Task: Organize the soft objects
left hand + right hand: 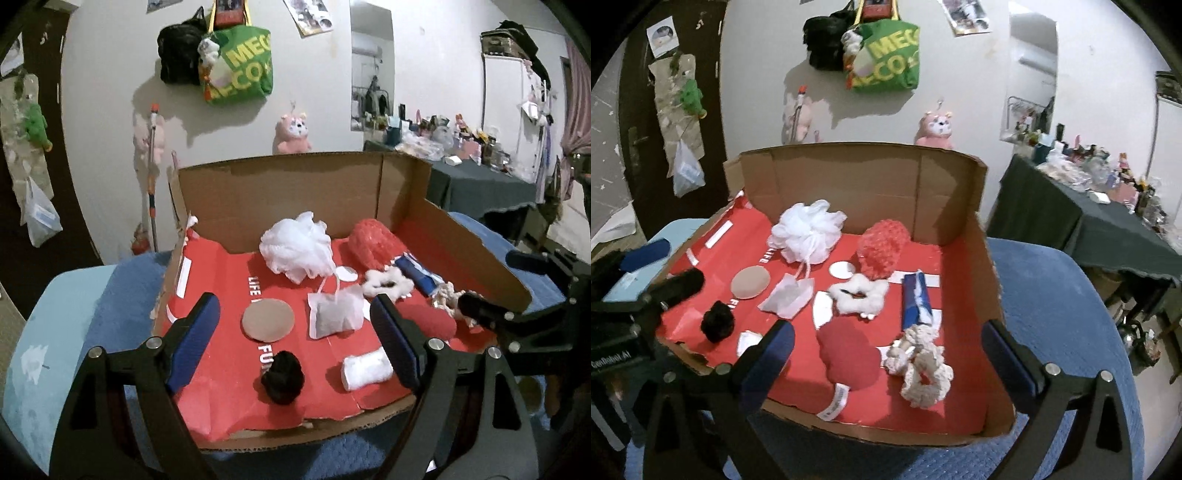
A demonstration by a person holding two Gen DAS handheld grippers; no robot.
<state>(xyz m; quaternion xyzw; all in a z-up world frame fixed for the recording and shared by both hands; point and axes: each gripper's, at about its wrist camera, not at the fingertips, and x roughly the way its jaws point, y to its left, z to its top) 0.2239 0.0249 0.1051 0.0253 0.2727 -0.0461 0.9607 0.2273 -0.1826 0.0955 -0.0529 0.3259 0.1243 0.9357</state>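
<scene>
Both my grippers hang wide apart, holding nothing, over the cardboard tray (480,240).

Left gripper (295,332) frames a black pom-pom (283,376) and half hides a white roll (365,369); right gripper (886,354) frames a red pad (849,354) and cream scrunchie (925,376). White pouf (807,230) and red pouf (882,247) sit by the back wall. Its red liner's print is cut off, unreadable.

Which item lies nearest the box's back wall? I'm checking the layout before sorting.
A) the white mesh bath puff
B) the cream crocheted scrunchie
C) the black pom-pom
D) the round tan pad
A: the white mesh bath puff sits right by the tall cardboard back wall, while the other three lie nearer the box's open front.
</scene>
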